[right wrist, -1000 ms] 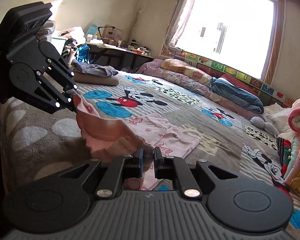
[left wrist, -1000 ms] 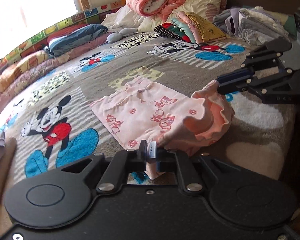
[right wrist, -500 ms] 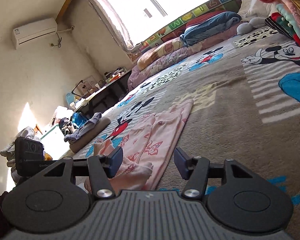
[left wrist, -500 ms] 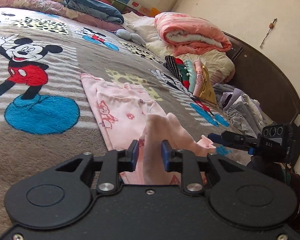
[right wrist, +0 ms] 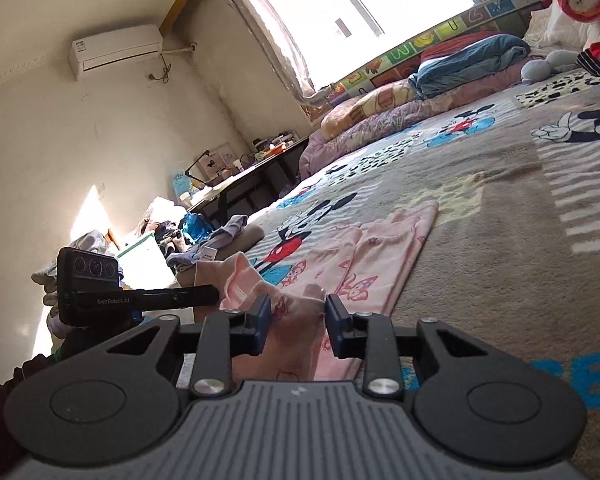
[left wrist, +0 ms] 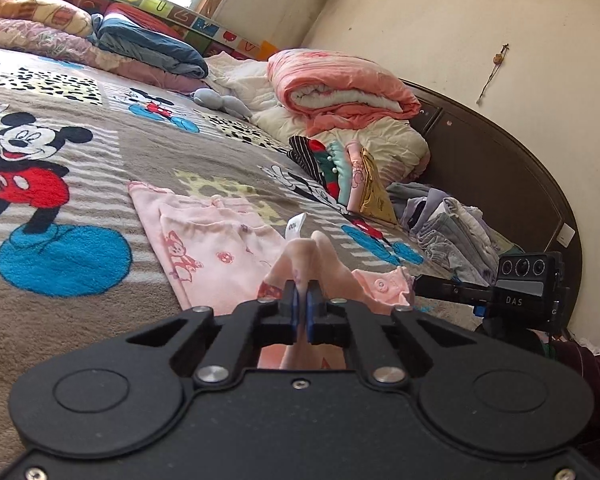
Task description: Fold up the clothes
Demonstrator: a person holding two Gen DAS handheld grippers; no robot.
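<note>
Lettering "DAS" marks the right tool (left wrist: 416,286), its jaws closing around the pink cartoon-print cotton garment (left wrist: 216,252); "GenRobot.AI" marks the left tool (left wrist: 301,305), clamped on that garment.

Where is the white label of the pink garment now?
In the left wrist view, the white label stands up near the middle, just above the left tongs that pinch the pink garment, on the cartoon blanket.

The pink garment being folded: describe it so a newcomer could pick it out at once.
Start at the grey cartoon-mouse blanket covering the bed. Near its front edge lies the pink garment, mostly spread flat, its near end bunched up where the left tongs pinch it. Unlike the folded clothes pile beyond, it is pale pink with small animal prints and a white tag.
</note>
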